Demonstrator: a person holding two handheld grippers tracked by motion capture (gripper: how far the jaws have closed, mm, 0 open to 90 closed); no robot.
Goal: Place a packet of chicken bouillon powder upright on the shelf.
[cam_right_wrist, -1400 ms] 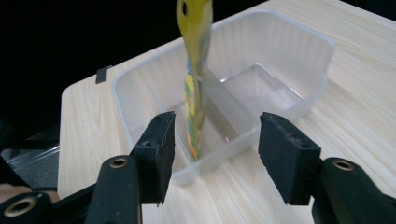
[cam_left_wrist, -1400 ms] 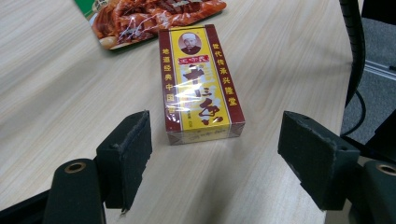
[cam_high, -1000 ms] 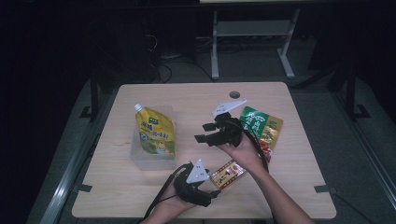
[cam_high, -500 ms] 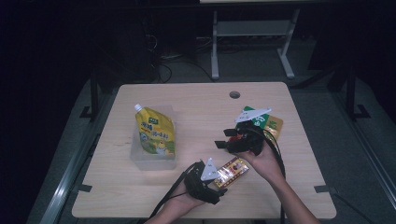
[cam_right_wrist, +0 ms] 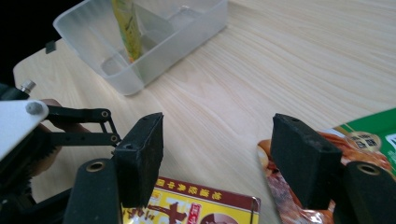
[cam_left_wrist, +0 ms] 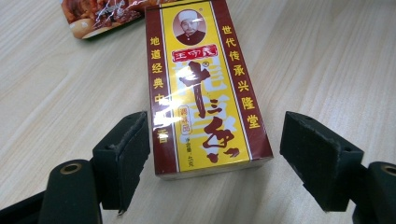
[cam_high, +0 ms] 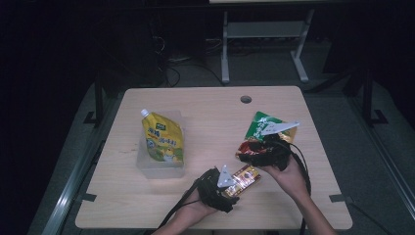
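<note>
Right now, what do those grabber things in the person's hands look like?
Each gripper, left gripper and right gripper, is black with two chunky black foam pads, a grey three-cornered plate on top, and a black cable trailing behind. The forearms are bare.

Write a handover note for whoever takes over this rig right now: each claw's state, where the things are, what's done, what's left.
Left claw: open, jaws astride the near end of the red and yellow box, not pressing it.
Right claw: open, jaws just been opening, nothing gripped; beside the green and red pouch.
Things: box and that pouch lie on the table; yellow spout pouch sits in the clear bin.
Done: one pouch binned.
Left, probably: grip the box, bin it, then the green and red pouch.
</note>
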